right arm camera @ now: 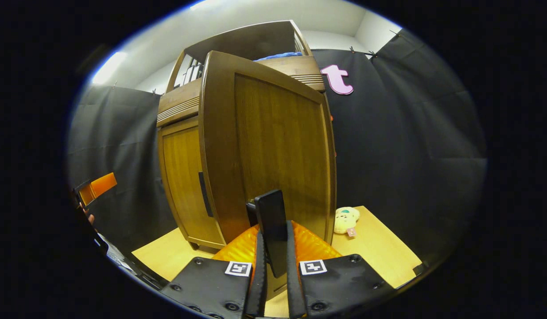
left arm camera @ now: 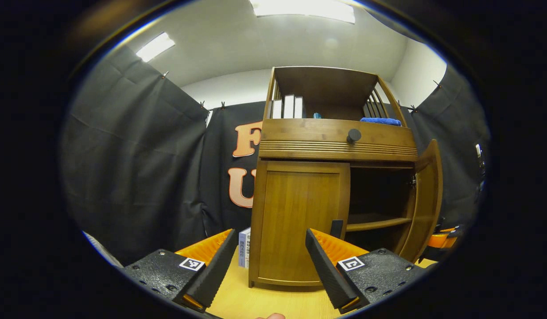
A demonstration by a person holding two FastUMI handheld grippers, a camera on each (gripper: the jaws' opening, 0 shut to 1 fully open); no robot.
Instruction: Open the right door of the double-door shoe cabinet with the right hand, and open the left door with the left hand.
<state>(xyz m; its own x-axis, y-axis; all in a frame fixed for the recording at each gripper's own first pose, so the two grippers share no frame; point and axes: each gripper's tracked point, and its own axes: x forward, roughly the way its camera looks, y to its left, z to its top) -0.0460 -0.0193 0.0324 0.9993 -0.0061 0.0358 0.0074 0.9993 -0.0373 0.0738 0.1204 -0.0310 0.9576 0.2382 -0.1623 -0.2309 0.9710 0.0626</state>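
Observation:
The wooden shoe cabinet (left arm camera: 335,141) stands on a light table. Its left door (left arm camera: 300,221) is closed, with a dark vertical handle (left arm camera: 336,228) at its inner edge. My left gripper (left arm camera: 271,241) is open just in front of this door, and its right finger reaches close to the handle without holding it. The right door (right arm camera: 277,141) is swung wide open, showing dark inner shelves (left arm camera: 375,221). My right gripper (right arm camera: 274,237) is shut on the right door's black handle (right arm camera: 270,212), with a finger on each side.
A drawer with a round knob (left arm camera: 354,135) sits above the doors. Books (left arm camera: 287,107) and a blue cloth (left arm camera: 380,120) lie on the top shelf. A book (left arm camera: 244,247) leans left of the cabinet. A plush toy (right arm camera: 346,219) lies on the table (right arm camera: 384,252).

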